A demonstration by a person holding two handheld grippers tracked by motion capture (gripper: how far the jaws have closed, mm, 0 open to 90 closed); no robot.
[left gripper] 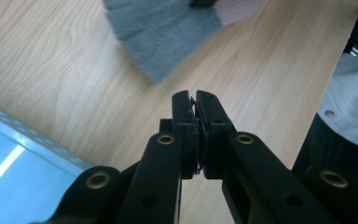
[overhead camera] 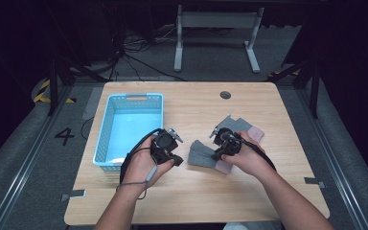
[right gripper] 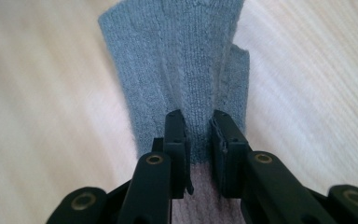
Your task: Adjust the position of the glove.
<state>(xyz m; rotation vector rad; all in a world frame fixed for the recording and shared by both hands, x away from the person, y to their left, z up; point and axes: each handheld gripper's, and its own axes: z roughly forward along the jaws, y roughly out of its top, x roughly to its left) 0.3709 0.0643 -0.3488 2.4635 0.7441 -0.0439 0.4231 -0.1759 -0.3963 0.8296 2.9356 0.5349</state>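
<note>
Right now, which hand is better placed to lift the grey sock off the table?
Right. The right gripper straddles the grey sock, fabric bunched between its jaws. The left gripper is shut on nothing over bare table, short of the sock, beside the blue basket.

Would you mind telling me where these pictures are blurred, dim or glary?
High view: table lit, surroundings dark. Left gripper view: sock soft with blur, bright streak on the blue basket. Right gripper view: wood smeared, the sock's knit fairly sharp.
</note>
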